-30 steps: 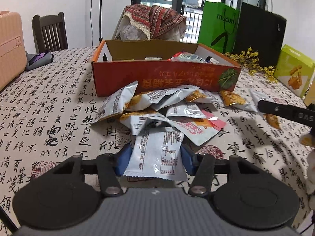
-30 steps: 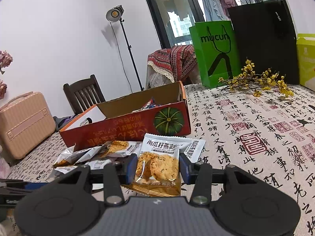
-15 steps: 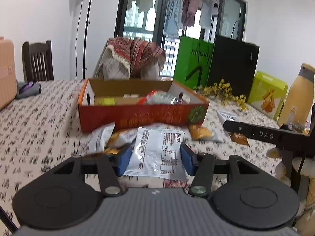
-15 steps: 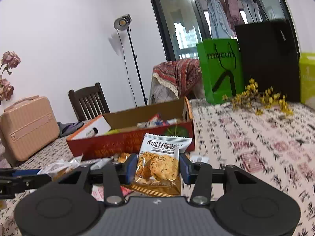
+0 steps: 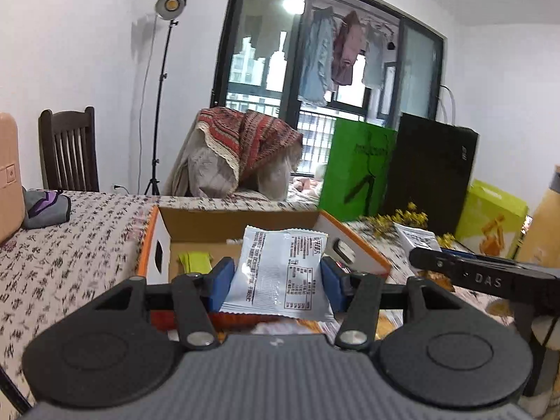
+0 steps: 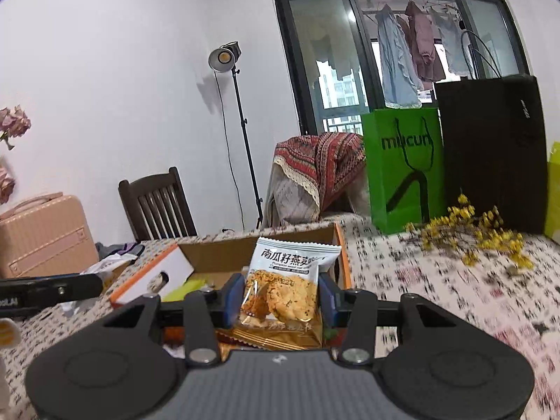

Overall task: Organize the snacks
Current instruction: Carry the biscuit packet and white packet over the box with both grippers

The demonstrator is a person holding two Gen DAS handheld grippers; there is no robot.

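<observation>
**Two snack packs on their way to the box**

Behind the table, clothes hang at a big window and a lamp stands by the wall. I hold one snack in each gripper. My left gripper [image 5: 277, 273] is closed on a white snack pack [image 5: 280, 273], squeezing its sides so it stands up. My right gripper [image 6: 278, 295] is closed the same way on a cookie pack [image 6: 284, 290]. Both hang just in front of the open orange box [image 5: 159, 241] in the middle of the table, so I think dropping them in comes next. Near the far edge stand a green bag [image 6: 402, 168] and yellow flowers [image 6: 483, 231]. The box's near wall could catch the packs.
</observation>
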